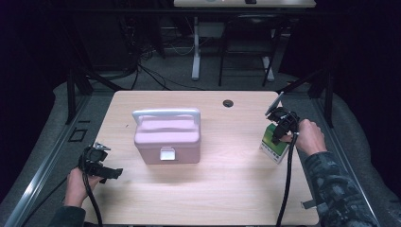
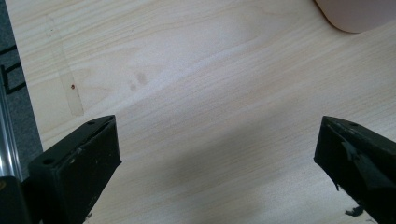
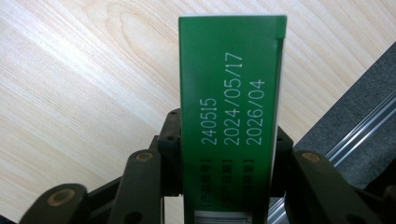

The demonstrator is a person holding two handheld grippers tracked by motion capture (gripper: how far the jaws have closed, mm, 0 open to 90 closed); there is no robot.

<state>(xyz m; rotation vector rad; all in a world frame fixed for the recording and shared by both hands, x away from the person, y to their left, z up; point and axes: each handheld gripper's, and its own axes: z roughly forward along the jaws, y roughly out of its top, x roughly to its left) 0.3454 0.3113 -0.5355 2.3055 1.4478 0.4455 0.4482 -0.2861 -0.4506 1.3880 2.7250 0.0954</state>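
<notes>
A green carton [image 3: 231, 84] printed with white dates stands on end near the table's right edge [image 1: 274, 142]. My right gripper [image 1: 280, 132] comes down on it from above, and in the right gripper view both jaws [image 3: 229, 154] press against its narrow sides. A pink box [image 1: 167, 137] with a white handle [image 1: 165, 113] and a white front latch sits mid-table with its lid down. My left gripper [image 1: 108, 161] hovers low near the left front of the table, jaws wide apart [image 2: 215, 163] over bare wood. A corner of the pink box [image 2: 359, 14] shows beyond it.
The wooden table [image 1: 213, 189] has a small round hole [image 1: 228, 103] near its far edge. A metal rail [image 3: 355, 135] and grey floor run just beyond the right edge, close to the carton. Table legs and cables stand in the dark background.
</notes>
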